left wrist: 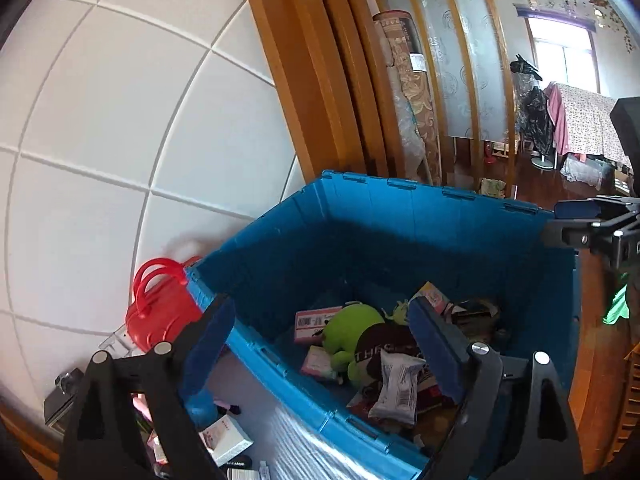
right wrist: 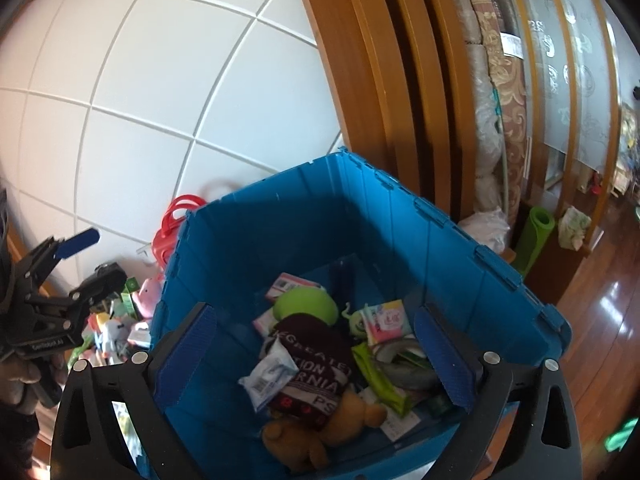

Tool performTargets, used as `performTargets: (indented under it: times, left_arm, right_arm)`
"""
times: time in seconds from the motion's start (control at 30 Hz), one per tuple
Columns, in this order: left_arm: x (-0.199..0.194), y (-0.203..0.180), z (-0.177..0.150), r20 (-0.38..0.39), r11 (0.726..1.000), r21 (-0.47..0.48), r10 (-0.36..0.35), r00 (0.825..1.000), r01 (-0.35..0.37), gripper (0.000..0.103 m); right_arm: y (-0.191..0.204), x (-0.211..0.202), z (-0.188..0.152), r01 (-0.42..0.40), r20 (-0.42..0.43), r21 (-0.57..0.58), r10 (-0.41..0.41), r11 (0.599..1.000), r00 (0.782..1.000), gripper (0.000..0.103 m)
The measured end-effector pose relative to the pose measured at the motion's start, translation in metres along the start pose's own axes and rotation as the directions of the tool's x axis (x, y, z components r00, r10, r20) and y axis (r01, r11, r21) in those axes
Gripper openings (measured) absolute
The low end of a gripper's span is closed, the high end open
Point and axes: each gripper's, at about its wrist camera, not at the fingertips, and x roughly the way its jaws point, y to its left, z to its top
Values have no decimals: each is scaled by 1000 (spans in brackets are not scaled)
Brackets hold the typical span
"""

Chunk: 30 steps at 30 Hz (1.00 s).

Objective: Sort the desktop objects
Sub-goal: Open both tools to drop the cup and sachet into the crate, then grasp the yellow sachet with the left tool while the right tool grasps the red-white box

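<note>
Both claws hang wide open and empty over the blue bin [right wrist: 400, 240]: the right claw [right wrist: 316, 356] above its middle, the left claw [left wrist: 320, 344] astride its near-left wall. Inside the bin lie a green plush toy [right wrist: 308, 306], a dark knit hat [right wrist: 316, 364], a brown teddy bear [right wrist: 320, 436] and small packets.

Setting was a lived-in home: polished wood floor [right wrist: 608, 304], wooden door frame [right wrist: 360, 64], rolled carpets [right wrist: 504, 80], and a cloth-covered table [left wrist: 584, 120] by a window [left wrist: 564, 56].

Blue crate [right wrist: 404, 232] holds a jumble (green plush [right wrist: 306, 306], brown bear [right wrist: 296, 438], packets).
</note>
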Motion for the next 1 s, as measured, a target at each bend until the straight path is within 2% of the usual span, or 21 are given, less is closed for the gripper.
performTargets:
  times: [0.17, 0.33, 0.6, 0.8, 1.0]
  left_arm:
    - [-23, 27, -46, -51, 997, -63, 46, 998, -49, 89]
    - [-49, 54, -104, -114, 988, -108, 95, 989, -108, 89]
    - [-86, 105, -211, -259, 947, -244, 145, 955, -210, 89]
    - [-102, 135, -284, -348, 918, -302, 144, 927, -256, 89]
    - [-103, 162, -346, -428, 893, -351, 116, 896, -283, 89]
  right_arm:
    - [33, 1, -4, -54, -1, -49, 54, 997, 999, 101]
    - [89, 14, -16, -142, -41, -127, 138, 982, 990, 101]
    - [191, 30, -47, -284, -125, -273, 259, 919, 958, 101]
    - [261, 47, -83, -337, -190, -377, 284, 863, 940, 101]
    - [303, 78, -125, -363, -270, -426, 267, 829, 925, 101]
